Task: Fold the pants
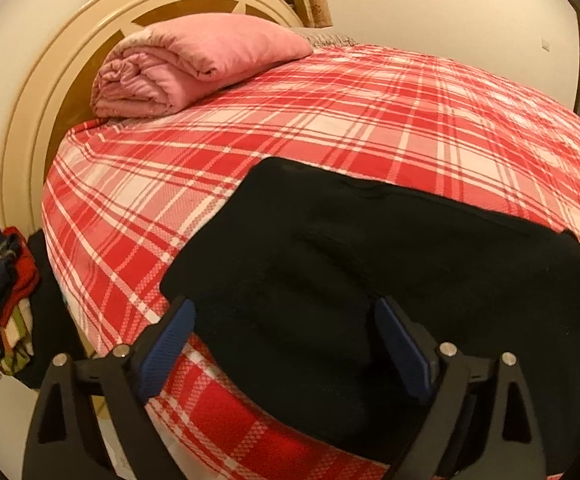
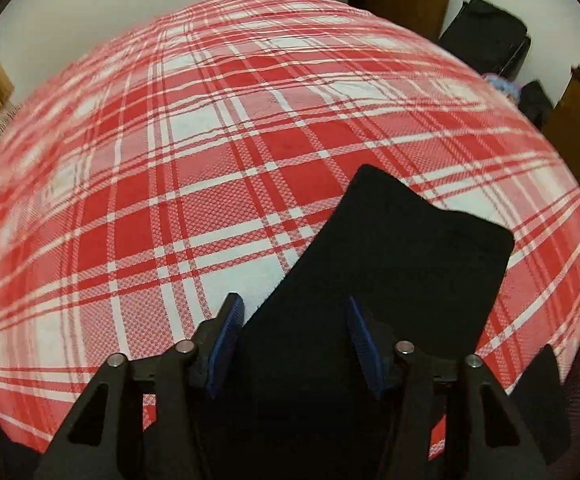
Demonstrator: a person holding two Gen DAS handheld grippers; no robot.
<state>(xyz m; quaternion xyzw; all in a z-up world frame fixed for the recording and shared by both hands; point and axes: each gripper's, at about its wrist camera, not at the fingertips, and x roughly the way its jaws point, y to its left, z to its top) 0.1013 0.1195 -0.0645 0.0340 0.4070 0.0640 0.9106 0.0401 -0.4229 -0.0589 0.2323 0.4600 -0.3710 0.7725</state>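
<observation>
- Black pants [image 1: 370, 248], soft matte fabric, lie flat on the bed [image 1: 250, 128] near its front edge; the sheet is a red-and-white woven plaid.
- Left tongs [image 1: 286, 320] spread wide above the pants, blue ribbed pads [image 1: 170, 332] gripping nothing.
- Right tongs [image 2: 296, 320] partly spread over a dark pant end [image 2: 410, 248] with a wavy edge; pads clear of the cloth.
- Rolled pink blanket [image 1: 194, 64] sits by the cream arched headboard [image 1: 26, 120].
- Folded clothes stack [image 1: 6, 300] beside the bed.
</observation>
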